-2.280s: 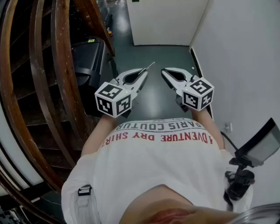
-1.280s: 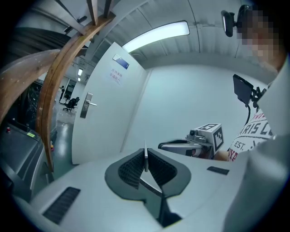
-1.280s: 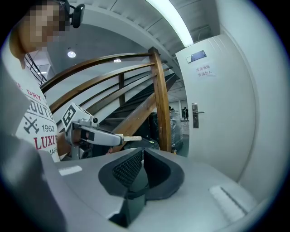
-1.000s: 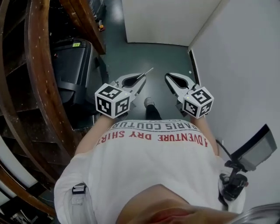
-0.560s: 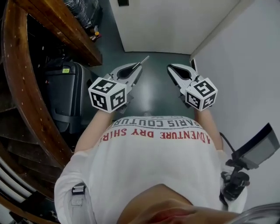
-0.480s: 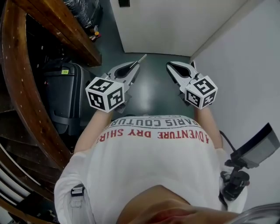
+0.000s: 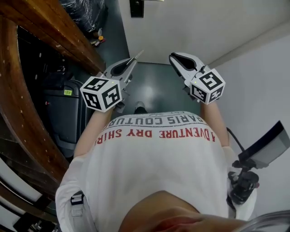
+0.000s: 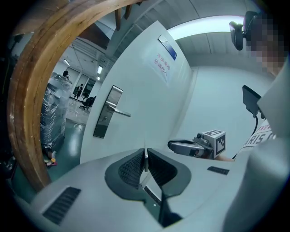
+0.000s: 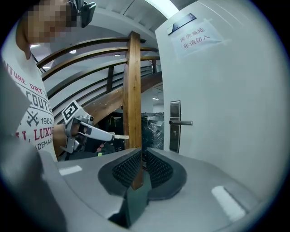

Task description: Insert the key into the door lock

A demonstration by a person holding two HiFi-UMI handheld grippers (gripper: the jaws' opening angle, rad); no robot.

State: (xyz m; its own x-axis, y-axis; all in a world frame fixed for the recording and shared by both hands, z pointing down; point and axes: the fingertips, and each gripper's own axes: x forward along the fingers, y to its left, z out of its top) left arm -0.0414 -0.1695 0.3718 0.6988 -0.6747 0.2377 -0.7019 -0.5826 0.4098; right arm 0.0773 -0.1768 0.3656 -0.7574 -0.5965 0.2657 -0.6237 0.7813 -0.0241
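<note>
A thin silver key sticks out past the tips of my left gripper, which is shut on it. In the left gripper view the key's blade stands on edge between the pads. My right gripper hangs level with it to the right, shut with nothing in it. The white door is ahead, with a dark lock plate and lever handle. That lock plate shows at the top edge of the head view. From the right gripper view, the key still lies well short of the lock plate.
A curved wooden stair rail runs along the left, with a black suitcase below it and a wrapped bundle beyond. A white wall closes the right side. The floor is dark green.
The person has walked toward the door, carrying both grippers forward. The stair rail and suitcase have slid back, and the lock plate has come into the top of the head view.
</note>
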